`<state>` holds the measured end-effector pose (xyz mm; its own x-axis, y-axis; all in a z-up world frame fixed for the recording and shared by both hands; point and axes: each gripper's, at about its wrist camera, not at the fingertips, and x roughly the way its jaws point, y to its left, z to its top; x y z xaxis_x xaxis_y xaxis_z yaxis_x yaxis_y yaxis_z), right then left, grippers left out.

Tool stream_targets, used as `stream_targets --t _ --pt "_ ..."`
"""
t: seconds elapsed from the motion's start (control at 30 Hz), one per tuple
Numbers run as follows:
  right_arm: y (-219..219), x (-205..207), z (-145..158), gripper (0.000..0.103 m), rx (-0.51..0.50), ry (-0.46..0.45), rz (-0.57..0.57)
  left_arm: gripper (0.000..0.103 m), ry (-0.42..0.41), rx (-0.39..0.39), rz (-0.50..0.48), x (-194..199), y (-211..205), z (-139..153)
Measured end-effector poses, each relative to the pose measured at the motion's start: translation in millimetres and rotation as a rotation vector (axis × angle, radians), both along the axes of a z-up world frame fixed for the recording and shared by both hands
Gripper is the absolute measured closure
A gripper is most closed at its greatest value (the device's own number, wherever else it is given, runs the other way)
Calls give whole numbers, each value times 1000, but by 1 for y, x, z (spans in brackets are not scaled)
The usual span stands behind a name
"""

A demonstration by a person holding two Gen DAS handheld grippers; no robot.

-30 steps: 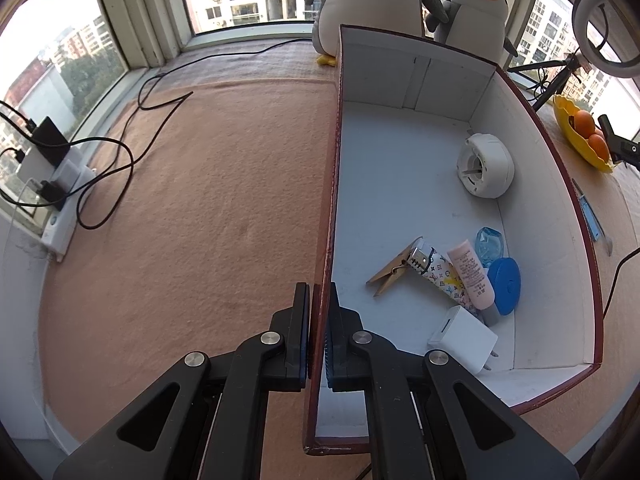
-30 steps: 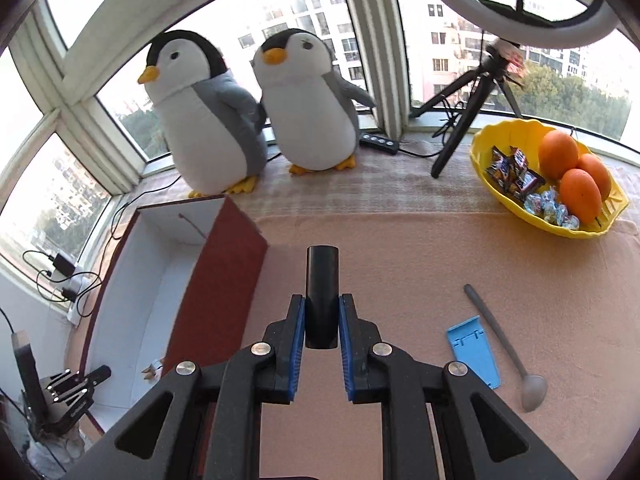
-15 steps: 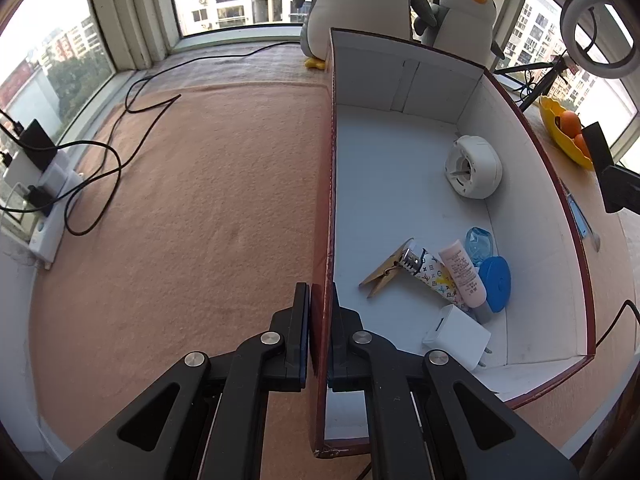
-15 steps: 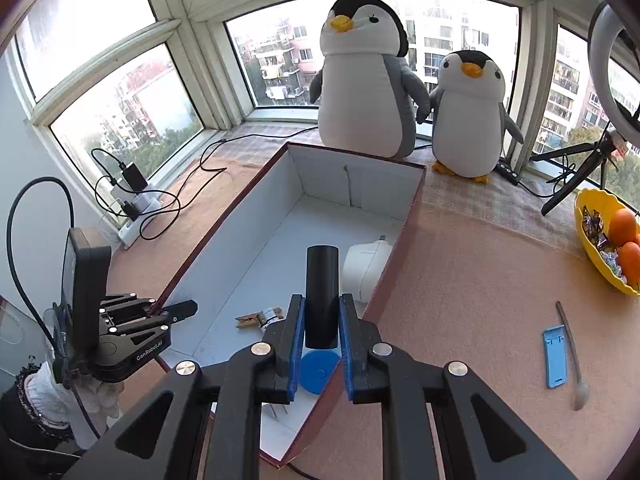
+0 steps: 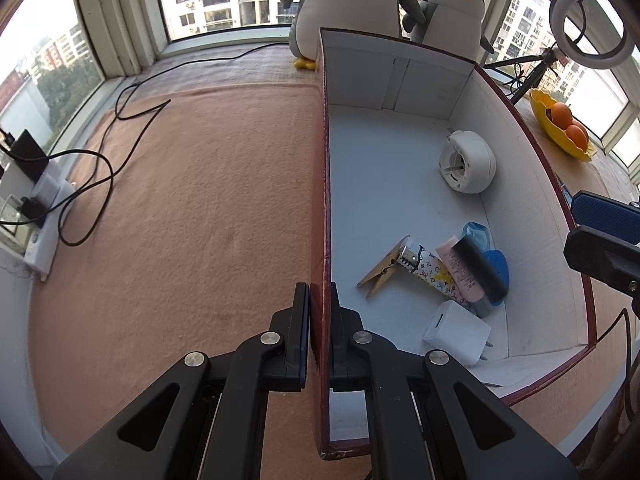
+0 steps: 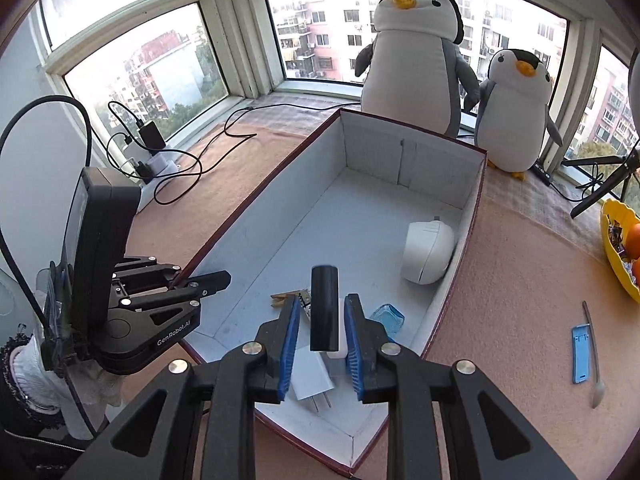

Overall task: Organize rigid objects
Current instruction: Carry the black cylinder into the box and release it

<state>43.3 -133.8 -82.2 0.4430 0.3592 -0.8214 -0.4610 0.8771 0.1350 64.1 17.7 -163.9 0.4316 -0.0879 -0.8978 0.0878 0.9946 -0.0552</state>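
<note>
The left tongs (image 5: 320, 316) are clamped on the near wall of the box (image 5: 325, 168). The right tongs (image 6: 322, 330), jaws opening, hang above the box with a black tube (image 6: 325, 314) loose between them, clear of both pads.

Daylight streaming in through windows (image 6: 152, 76) along upper part of both frames; panes blowing out to near white at upper left and far right. White box interior (image 5: 384, 184) reading bright, evenly lit, carrying only soft shadows under its contents. Black cylinder (image 5: 480, 268) smearing with motion blur in left wrist view, sharper in right wrist view. Fisheye bending window frames and box walls toward edges; dark vignette closing corners.
</note>
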Motion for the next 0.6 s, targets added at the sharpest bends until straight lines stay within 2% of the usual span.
stream_targets --t 0.03,0.13,0.6 --pt "1 -2 1 60 -3 -11 1 97 0 -1 0 0 0 0" --pt "2 -5 4 53 -11 -36 -5 97 -1 -2 2 1 0 0" --pt "-39 -5 13 48 22 -67 -96 97 -1 -4 2 1 1 0"
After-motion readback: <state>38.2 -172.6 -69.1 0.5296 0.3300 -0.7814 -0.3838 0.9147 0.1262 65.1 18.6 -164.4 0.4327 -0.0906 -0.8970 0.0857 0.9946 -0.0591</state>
